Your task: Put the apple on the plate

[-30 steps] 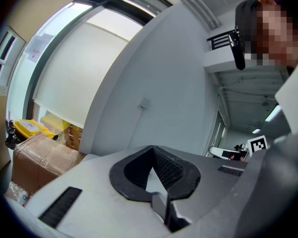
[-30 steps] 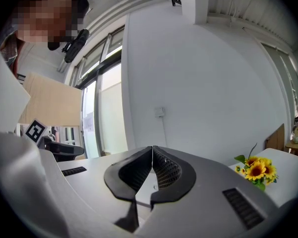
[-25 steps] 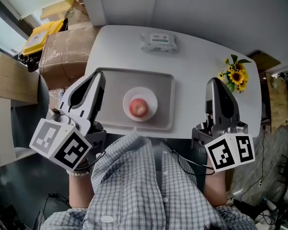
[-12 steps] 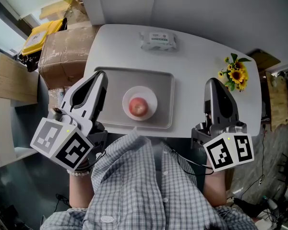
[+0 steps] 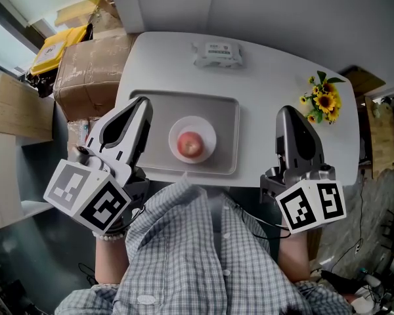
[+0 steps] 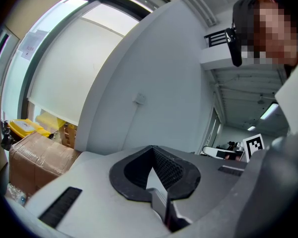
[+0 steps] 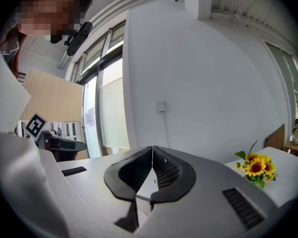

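Left claw (image 5: 142,103): jaws pressed together, nothing between them, at the tray's left edge.
Right claw (image 5: 289,111): jaws together, empty, right of the tray.
Apple (image 5: 191,144): sitting on the plate (image 5: 175,130), between both claws, touched by neither.
Tray (image 5: 220,111): grey, under the plate.
Counter (image 5: 266,84): white, with a wipes pack (image 5: 217,55) and sunflowers (image 5: 323,101).

Nothing legible anywhere. Printed label on the white soft wipes packet (image 5: 217,55) at the far edge of the white table (image 5: 269,77), too small to read. Only black-and-white square code patterns, no letters or digits, on the white marker cube (image 5: 85,195) of the left gripper (image 5: 142,104) and the white marker cube (image 5: 312,204) of the right gripper (image 5: 290,111).
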Available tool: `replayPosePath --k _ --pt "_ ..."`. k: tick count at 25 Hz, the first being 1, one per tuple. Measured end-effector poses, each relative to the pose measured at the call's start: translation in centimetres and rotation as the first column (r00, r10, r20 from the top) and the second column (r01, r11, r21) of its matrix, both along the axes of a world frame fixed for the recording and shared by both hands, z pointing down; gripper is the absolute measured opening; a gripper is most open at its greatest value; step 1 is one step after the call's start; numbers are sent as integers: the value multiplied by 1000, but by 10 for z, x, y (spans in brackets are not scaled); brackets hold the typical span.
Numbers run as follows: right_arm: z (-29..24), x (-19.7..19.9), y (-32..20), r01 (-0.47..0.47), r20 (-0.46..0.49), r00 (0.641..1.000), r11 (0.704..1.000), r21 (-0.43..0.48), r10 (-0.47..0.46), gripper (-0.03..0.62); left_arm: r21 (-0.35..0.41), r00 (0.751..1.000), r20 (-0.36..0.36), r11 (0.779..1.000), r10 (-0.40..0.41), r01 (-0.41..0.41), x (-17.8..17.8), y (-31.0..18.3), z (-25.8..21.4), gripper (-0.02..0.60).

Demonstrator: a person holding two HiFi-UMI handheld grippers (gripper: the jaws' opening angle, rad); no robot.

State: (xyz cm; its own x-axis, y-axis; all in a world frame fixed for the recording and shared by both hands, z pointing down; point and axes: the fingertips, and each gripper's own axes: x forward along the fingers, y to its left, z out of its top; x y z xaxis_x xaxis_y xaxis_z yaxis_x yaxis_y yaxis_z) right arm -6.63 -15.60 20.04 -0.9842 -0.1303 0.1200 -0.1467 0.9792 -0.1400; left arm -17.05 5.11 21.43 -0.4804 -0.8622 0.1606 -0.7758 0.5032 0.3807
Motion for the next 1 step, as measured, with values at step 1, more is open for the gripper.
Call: replayPosePath --k 1 --pt "0 0 0 0 0 1000 1000 0 0 23 -1 1000 1 1000 3 -3 0 -1 0 8"
